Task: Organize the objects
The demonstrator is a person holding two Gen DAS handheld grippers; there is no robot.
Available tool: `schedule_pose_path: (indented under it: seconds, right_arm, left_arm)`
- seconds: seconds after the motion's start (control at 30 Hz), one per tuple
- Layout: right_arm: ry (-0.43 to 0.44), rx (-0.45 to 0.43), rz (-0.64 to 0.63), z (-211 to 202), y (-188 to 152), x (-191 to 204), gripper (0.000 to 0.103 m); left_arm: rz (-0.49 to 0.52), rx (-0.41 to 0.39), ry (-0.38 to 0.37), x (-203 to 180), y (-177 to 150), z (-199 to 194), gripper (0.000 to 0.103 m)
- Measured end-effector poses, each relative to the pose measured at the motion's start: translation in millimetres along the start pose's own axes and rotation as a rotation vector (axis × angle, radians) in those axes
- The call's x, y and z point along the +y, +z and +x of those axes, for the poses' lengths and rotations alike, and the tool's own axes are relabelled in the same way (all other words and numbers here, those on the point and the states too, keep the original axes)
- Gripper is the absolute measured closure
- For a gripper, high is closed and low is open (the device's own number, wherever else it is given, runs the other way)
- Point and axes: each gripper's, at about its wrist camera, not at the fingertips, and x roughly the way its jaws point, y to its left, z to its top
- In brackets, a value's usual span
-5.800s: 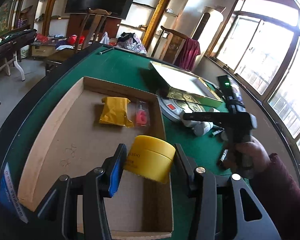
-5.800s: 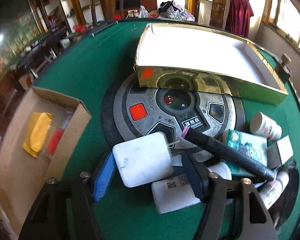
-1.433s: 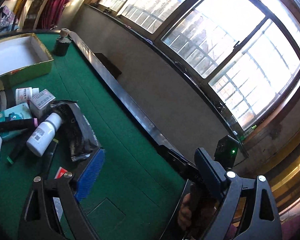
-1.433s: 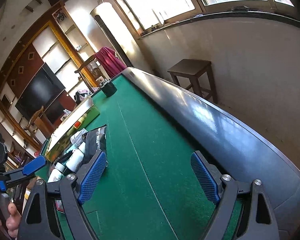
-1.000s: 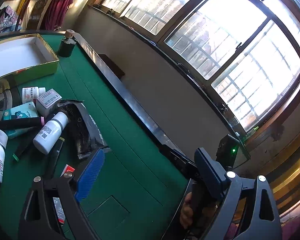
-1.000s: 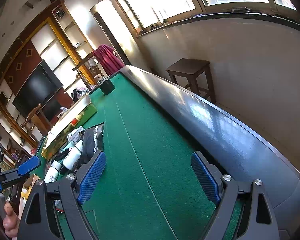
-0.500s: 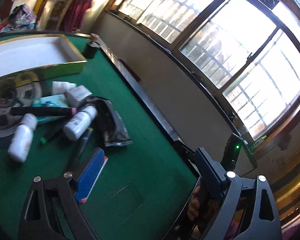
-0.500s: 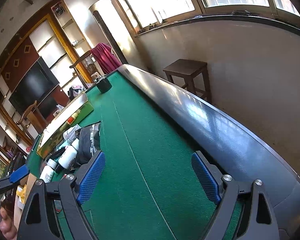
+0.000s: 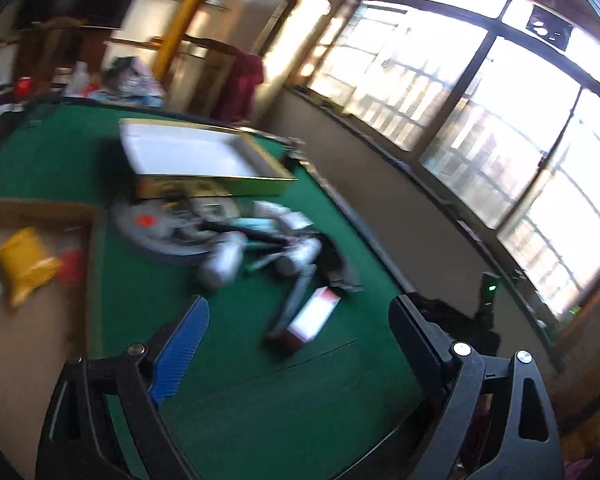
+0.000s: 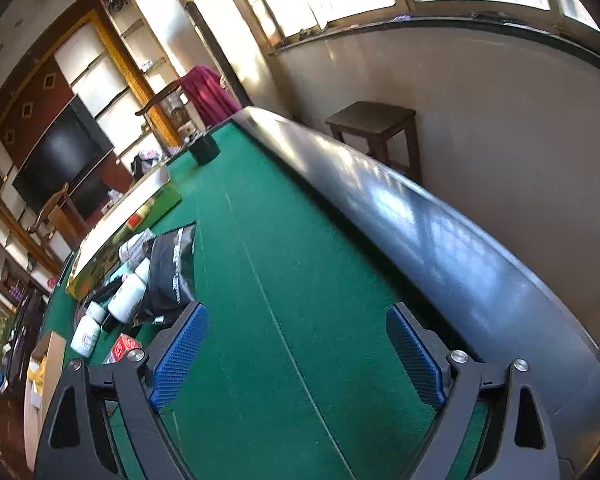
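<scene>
At the tabletop's [image 9: 260,400] left edge sits my cardboard box [image 9: 40,320], a yellow packet [image 9: 24,264] inside. My left gripper [image 9: 296,344] hangs wide open and empty over the green felt, the blurred clutter of white bottles [image 9: 224,260] just ahead, a red-and-white box [image 9: 314,314] nearest. My right gripper [image 10: 296,344], also spread and empty, has the black pouch [image 10: 172,272] ahead-left.

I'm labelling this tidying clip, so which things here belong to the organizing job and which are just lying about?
Part of the job:
cardboard box
yellow packet in that box
white bottles
black pouch
red-and-white packet
left gripper and right gripper, both open and empty

Just lying about:
gold-edged tray
dark cup
wooden stool
television
</scene>
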Motion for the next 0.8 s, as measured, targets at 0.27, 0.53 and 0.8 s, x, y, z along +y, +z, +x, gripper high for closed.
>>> schedule_pose_path:
  seconds: [0.27, 0.53, 0.8]
  right_arm:
    - [0.05, 0.053, 0.061, 0.9, -1.0, -6.8, 0.009]
    - [0.275, -0.013, 0.036, -0.2, 51.0, 71.8, 0.008]
    - [0.345, 0.032, -0.051, 67.5, 45.3, 136.6, 0.008]
  left_arm:
    - [-0.002, -0.004, 0.16, 26.8, 7.9, -31.2, 0.012]
    - [0.1, 0.12, 0.289, 14.7, 38.2, 64.8, 0.012]
    - [0.143, 0.24, 0.411, 25.5, 45.2, 157.8, 0.012]
